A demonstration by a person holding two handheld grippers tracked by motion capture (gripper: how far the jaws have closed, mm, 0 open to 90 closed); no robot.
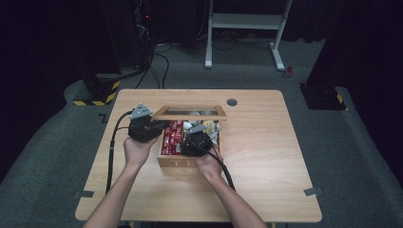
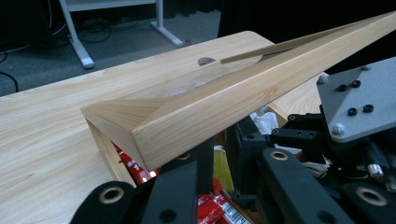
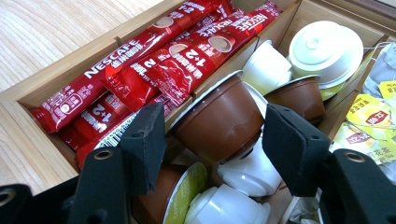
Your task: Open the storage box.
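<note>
A raised wooden lid (image 2: pixel 224 107) is seen from close by, running as a pale beam from lower left to upper right, its near corner clamped between the black jaws of the left gripper (image 2: pixel 187 158) that rise from the bottom edge. Under the lid, red sachets (image 2: pixel 140 170) are glimpsed inside a wooden box (image 2: pixel 103 149). At the right, the other gripper (image 2: pixel 327 140) is shown with its grey plate. A light wooden table (image 2: pixel 46 135) is spread behind, with a round hole (image 2: pixel 206 60) near its far edge
</note>
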